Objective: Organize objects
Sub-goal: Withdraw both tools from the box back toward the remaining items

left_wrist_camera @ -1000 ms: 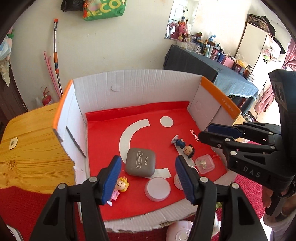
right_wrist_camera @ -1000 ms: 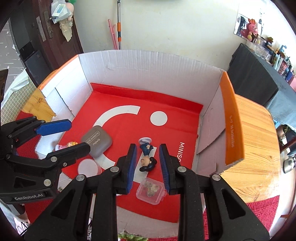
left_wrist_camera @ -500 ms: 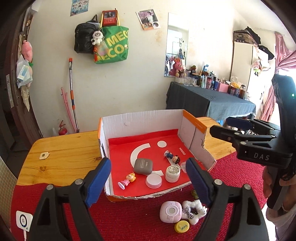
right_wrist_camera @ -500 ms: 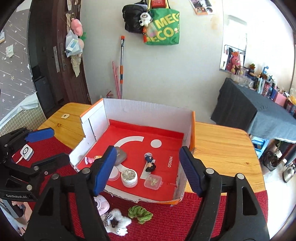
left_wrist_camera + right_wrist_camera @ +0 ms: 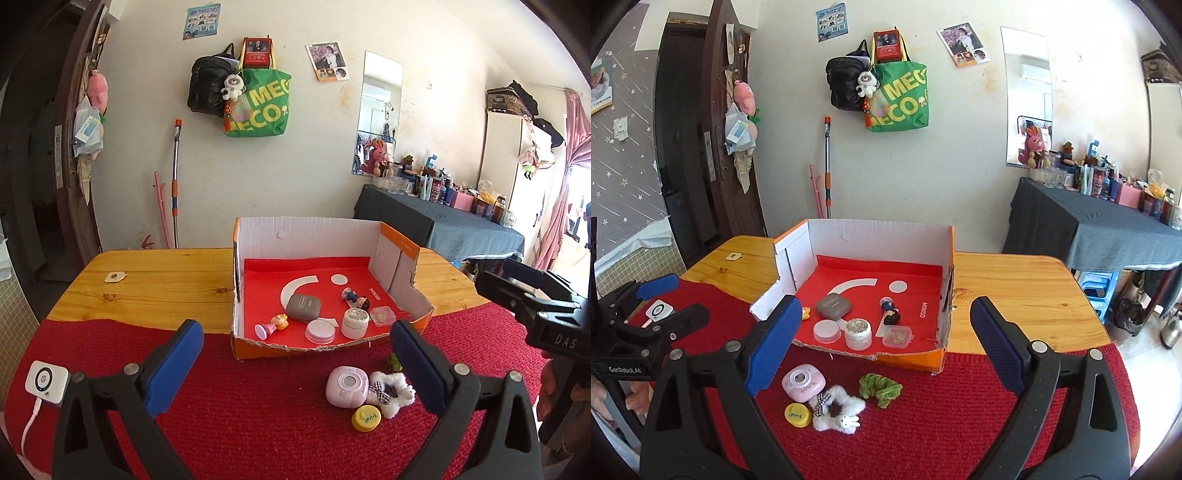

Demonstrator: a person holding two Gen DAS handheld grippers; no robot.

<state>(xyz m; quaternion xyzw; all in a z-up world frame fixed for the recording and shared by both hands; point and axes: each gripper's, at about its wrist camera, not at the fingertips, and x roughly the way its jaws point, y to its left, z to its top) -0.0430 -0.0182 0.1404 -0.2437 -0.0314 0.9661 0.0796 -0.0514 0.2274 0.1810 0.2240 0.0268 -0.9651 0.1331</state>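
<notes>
An open cardboard box [image 5: 310,232] [image 5: 879,236] with a red floor holds a grey case [image 5: 303,307], a pink figurine [image 5: 273,324], a dark figurine [image 5: 891,313], a round lid [image 5: 826,331], a white jar [image 5: 857,334] and a small clear box [image 5: 898,336]. On the red mat in front lie a pink device [image 5: 347,386] [image 5: 804,382], a white plush [image 5: 836,408], a yellow cap [image 5: 798,414] and a green scrunchie [image 5: 881,386]. My left gripper [image 5: 295,369] and right gripper [image 5: 886,354] are open and empty, held back above the mat.
A white charger puck [image 5: 46,378] with a cable lies on the mat at the left. The wooden table [image 5: 1015,295] extends right of the box. A dark-clothed side table [image 5: 1089,229] with bottles stands at the back right. Bags hang on the wall.
Both grippers have pulled back up and away from inside the box and opened wide. The white jar now stands in the box.
</notes>
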